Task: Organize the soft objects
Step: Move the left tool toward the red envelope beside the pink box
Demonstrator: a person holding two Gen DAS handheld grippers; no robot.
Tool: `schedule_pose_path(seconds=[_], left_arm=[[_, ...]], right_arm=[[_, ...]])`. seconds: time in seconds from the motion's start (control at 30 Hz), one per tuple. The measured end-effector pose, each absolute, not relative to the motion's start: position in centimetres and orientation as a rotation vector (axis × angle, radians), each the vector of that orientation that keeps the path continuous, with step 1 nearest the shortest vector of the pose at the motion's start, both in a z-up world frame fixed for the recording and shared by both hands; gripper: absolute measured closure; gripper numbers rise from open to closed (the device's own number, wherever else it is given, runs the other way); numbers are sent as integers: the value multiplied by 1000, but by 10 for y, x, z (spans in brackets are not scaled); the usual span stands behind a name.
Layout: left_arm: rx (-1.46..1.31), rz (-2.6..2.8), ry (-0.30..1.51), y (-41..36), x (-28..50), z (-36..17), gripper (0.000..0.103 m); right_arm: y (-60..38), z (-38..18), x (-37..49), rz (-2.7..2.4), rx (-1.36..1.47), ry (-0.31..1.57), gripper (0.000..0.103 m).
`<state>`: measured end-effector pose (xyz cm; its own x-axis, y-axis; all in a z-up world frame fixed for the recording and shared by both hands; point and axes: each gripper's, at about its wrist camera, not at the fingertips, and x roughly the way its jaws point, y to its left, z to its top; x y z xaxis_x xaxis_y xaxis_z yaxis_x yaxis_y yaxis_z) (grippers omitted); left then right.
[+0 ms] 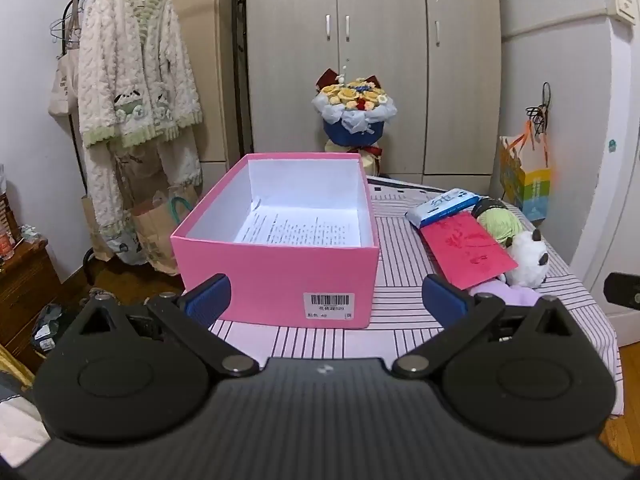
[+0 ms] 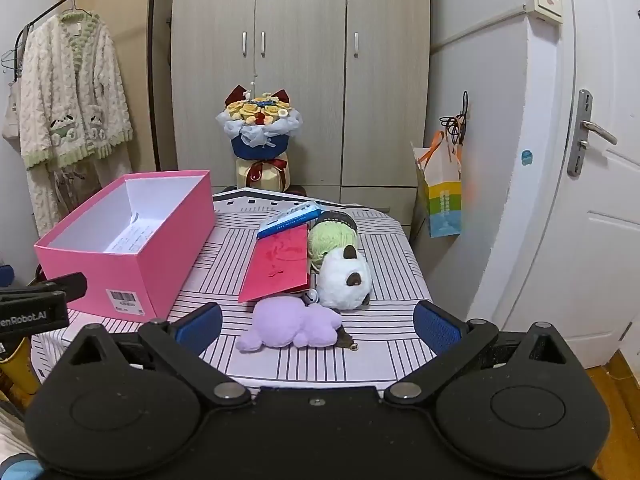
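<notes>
Both tools gape wide, empty: left tool, right tool. I'm lining up on the purple plush at twelve o'clock; pink box waits at ten o'clock.

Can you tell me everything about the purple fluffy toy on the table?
The purple plush toy is pale lilac and looks soft and fuzzy, with rounded lumpy limbs. It lies flat on the striped tablecloth, nearest the camera, just ahead of the open right hand-held gripper, which does not touch it. Its far side sits against the red envelope and the white plush. A small bell lies beside it.
</notes>
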<state>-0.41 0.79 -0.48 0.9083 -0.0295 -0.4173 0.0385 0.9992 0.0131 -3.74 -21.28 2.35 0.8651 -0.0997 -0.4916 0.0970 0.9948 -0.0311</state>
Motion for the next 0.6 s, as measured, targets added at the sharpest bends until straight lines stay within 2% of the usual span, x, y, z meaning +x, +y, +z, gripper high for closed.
schedule_pose_path(seconds=[0.6], left_arm=[[-63,-48,390,17,-6,-12,0]], right_arm=[[-210,19,-34,-107,-25,531,0]])
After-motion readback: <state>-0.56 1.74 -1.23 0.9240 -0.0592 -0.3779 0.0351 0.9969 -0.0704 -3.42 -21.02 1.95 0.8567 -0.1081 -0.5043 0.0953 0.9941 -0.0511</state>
